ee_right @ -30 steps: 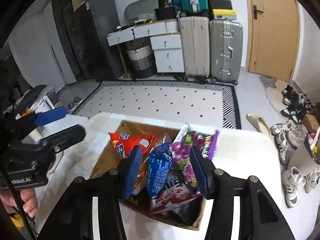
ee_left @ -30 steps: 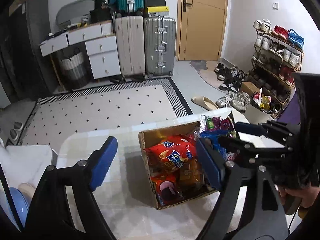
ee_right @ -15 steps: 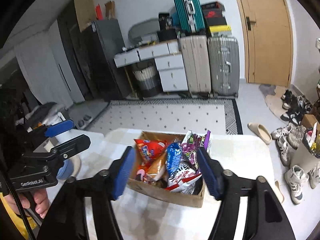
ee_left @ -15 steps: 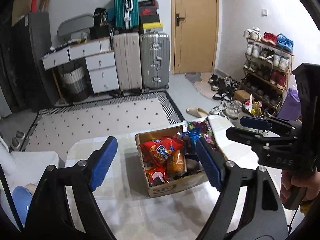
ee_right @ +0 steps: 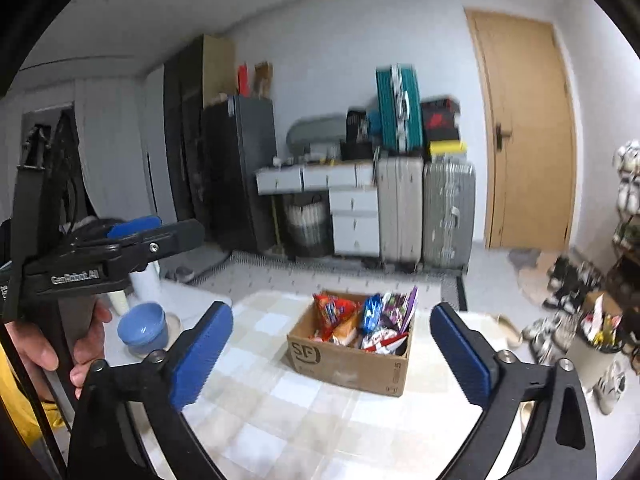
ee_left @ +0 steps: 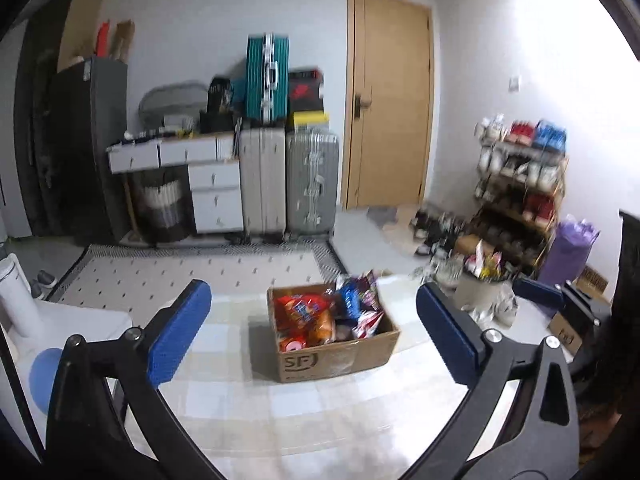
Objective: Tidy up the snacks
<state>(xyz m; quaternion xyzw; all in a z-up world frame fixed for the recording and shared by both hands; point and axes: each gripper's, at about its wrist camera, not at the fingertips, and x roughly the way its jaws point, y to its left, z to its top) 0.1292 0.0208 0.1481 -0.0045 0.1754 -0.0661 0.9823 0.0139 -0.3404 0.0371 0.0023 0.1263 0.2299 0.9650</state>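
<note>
A brown cardboard box (ee_left: pixel 340 360) (ee_right: pixel 352 364) stands on the checked white table (ee_left: pixel 248 408) (ee_right: pixel 280 408), packed with snack bags: red and orange packs (ee_left: pixel 300 312) on its left, blue and purple ones (ee_right: pixel 384 308) on its right. My left gripper (ee_left: pixel 314 330) hangs well back from the box, jaws opening wide with nothing between them. My right gripper (ee_right: pixel 330 354) is likewise back from the box, jaws opening wide and empty. In the right wrist view a hand holds the left gripper's handle (ee_right: pixel 76 276) at the left edge.
A blue bowl (ee_right: pixel 142 326) and a white bottle (ee_left: pixel 16 296) stand left of the table. Beyond lie a patterned rug (ee_left: pixel 200 276), suitcases (ee_left: pixel 288 184), a white desk (ee_left: pixel 180 156), a wooden door (ee_left: pixel 388 100) and a shoe rack (ee_left: pixel 520 192). A bin (ee_right: pixel 592 356) stands right.
Both grippers pulled back and up from the box, which now looks smaller and farther off. Both pairs of jaws spread wider, and the right ones no longer bracket the blue bag.
</note>
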